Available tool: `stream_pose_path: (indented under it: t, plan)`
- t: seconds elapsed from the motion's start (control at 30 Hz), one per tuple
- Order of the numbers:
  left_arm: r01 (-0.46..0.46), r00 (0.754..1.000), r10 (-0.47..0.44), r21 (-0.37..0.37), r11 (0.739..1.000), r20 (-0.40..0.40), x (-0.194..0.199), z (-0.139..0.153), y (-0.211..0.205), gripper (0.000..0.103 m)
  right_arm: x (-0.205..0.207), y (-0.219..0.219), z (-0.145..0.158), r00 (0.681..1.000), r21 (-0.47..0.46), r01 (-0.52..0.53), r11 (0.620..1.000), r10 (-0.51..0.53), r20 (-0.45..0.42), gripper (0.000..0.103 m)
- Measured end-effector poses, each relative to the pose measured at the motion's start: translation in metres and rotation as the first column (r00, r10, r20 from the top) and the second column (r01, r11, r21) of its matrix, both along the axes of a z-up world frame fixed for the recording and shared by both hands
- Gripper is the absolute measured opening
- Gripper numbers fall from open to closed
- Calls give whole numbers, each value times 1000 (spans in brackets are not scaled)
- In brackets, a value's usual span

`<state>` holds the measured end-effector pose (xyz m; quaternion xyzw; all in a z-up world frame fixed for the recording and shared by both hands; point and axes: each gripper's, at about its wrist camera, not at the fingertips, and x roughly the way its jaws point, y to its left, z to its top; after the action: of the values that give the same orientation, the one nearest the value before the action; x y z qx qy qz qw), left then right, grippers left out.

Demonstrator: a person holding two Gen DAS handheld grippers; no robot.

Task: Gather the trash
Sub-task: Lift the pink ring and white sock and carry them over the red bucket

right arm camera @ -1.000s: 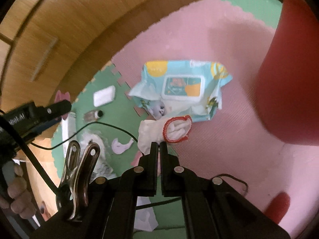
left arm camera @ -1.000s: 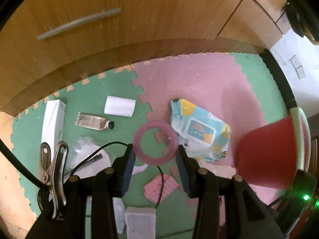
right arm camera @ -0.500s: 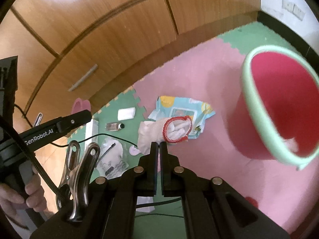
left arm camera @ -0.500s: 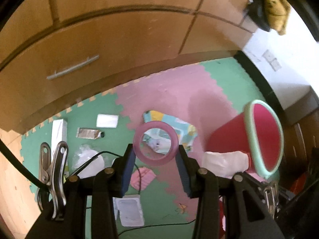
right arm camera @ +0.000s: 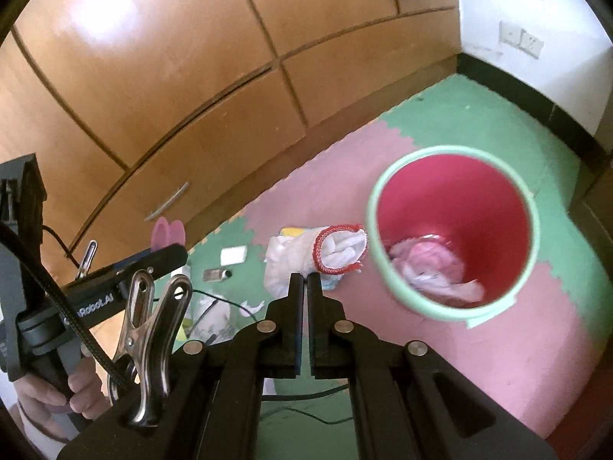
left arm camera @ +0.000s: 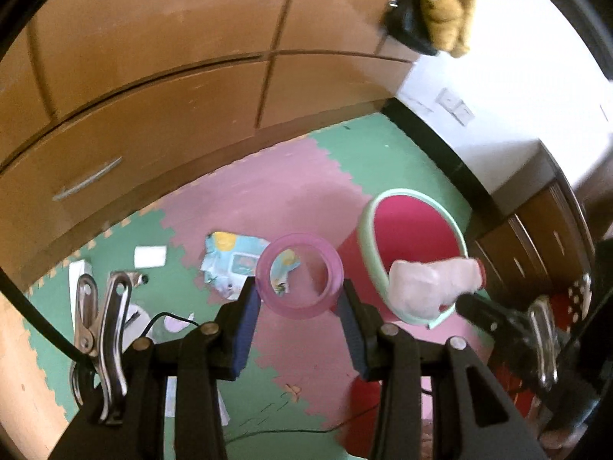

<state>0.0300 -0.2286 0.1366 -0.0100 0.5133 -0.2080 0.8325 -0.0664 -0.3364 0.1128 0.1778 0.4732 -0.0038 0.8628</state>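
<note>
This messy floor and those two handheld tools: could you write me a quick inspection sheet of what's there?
Surface: pink and green foam mat on the floor.
Job's things: red bin with green rim, crumpled trash already inside; pink ring; white glove with red cuff.
Clutter: wipes pack, small tube, white pad, paper scraps lying on the mat.
Grippers: left tool clamps the pink ring; right tool is shut on the glove.
Cables: black cable trails across the mat.
Surroundings: wooden cabinets, white wall with sockets.
</note>
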Motion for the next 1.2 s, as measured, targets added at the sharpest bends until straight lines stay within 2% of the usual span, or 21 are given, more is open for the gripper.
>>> stream_pose_path:
  t: [0.1,0.23,0.4,0.57,0.77,0.9,1.03,1.2]
  plan:
    - [26,1000,-26,6,1000,13,0,3,-16,43,-5,-14,8,1000,-26,17,1000,-17,7,3]
    - [70,997,-70,-20,997,-11,3,0,-42,43,-6,-40,8,998,-22,59,998,-59,1,3]
    - [146,988,-147,-38,989,-42,3,-10,-84,43,2,-64,4,996,-44,87,995,-87,-6,3]
    - [210,976,-213,-69,975,-40,2,-27,-118,43,3,-86,-2,993,-71,119,990,-119,5,3]
    - [222,970,-231,-106,969,-72,8,-48,-141,43,2,-111,-19,984,-31,177,984,-178,-9,3]
    - [243,967,-248,-85,966,-61,12,-62,-159,43,7,-120,-25,979,-2,202,979,-202,-20,3]
    - [266,961,-270,-65,962,-61,9,-75,-173,43,12,-120,-29,979,-38,201,979,-202,-25,3]
    - [268,956,-274,-63,961,-104,11,-95,-190,43,13,-126,-43,977,-90,198,976,-204,-62,3]
